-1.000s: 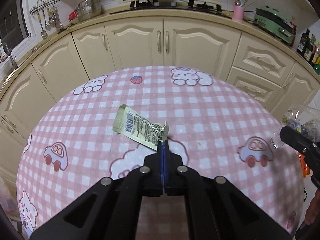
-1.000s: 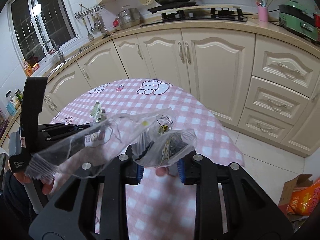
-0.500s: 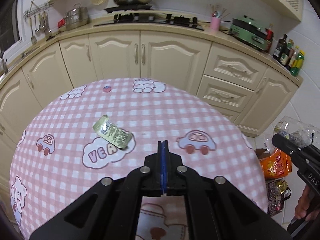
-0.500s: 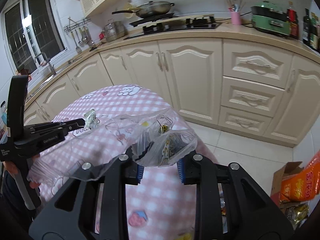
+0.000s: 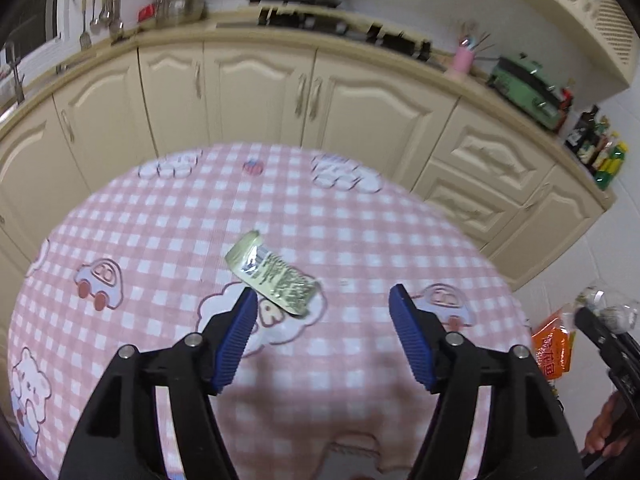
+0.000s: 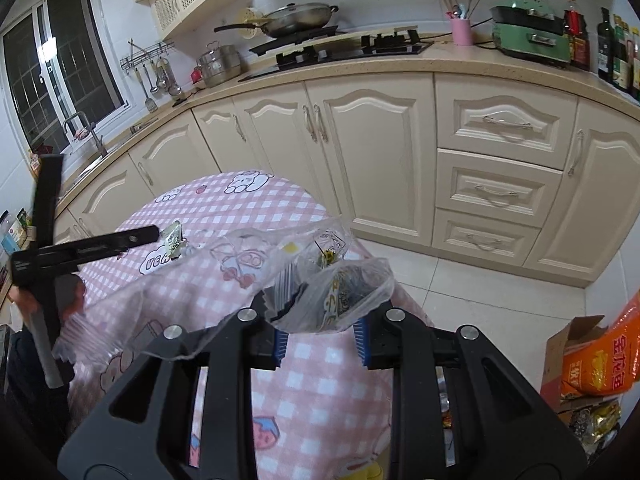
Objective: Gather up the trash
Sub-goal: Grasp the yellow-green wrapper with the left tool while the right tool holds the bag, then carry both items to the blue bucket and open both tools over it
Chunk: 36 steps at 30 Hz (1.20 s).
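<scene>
Left gripper (image 5: 320,308): jaws have just been opening and now stand well apart above the wrapper (image 5: 272,278); nothing is between the pads, and I see no contact with it. That wrapper, a greenish sachet with a barcode, lies flat on the pink checked tablecloth (image 5: 160,220) near the middle of the tabletop, on a cloud print.

Right gripper (image 6: 320,332): clamped on the gathered neck of a clear plastic bag (image 6: 332,292), which already holds a few printed scraps. It hangs off the tabletop's right edge, well apart from the wrapper.

Risks as I judge them:
- Thin, flat wrapper on soft cloth; the pads could pinch the tablecloth with it, or slide over it and skate it toward the edge.
- Left view is motion-blurred, so my aim on the closing line is uncertain.
- Bag mouth looks collapsed around the right fingers; a dropped wrapper may miss it and fall to the floor.

Surroundings: cream cabinets (image 6: 360,140) behind the table, a hob with a pan (image 6: 296,20) on the counter, a pink utensil cup (image 6: 462,30), a green appliance (image 6: 528,32), bottles at the far right. On the floor to the right, a cardboard box with orange packets (image 6: 600,360). Nothing stands between the left jaws and the wrapper.
</scene>
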{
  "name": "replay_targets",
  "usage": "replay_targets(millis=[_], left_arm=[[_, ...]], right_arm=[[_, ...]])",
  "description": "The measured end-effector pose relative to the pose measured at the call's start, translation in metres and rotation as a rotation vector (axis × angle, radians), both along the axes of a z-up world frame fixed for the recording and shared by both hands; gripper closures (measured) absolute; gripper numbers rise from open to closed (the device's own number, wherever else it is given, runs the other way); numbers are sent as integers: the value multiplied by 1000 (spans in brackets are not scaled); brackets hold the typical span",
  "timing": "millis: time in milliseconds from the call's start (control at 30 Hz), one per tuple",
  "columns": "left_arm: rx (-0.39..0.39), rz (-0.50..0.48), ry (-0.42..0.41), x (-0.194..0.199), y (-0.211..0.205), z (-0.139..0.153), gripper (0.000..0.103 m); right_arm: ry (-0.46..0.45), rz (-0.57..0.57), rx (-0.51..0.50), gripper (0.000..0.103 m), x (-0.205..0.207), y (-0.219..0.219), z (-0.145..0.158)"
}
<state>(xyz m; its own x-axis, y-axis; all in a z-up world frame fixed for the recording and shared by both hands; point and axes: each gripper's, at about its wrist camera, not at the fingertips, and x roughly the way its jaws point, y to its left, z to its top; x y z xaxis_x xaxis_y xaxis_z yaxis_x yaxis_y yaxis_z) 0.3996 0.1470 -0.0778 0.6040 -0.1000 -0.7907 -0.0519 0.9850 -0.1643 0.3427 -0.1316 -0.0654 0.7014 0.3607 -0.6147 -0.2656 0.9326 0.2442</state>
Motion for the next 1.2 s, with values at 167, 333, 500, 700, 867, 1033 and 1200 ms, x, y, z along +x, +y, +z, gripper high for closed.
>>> replay_targets(millis=[167, 333, 500, 700, 867, 1033, 1200], left_arm=[[21, 67, 79, 32, 12, -36, 38], [126, 49, 15, 31, 10, -37, 75], [84, 25, 11, 21, 8, -24, 90], [127, -29, -43, -4, -24, -1, 90], [124, -97, -81, -26, -62, 16, 90], [128, -178, -112, -45, -111, 28, 90], [117, -273, -122, -63, -165, 32, 90]], right_arm=[[13, 29, -13, 76, 15, 16, -7], [27, 29, -14, 76, 23, 19, -12], [28, 16, -5, 77, 19, 12, -12], [4, -14, 14, 77, -1, -9, -2], [-20, -59, 24, 77, -26, -37, 6], [-36, -119, 34, 77, -52, -72, 11], [-48, -190, 42, 77, -79, -111, 13]])
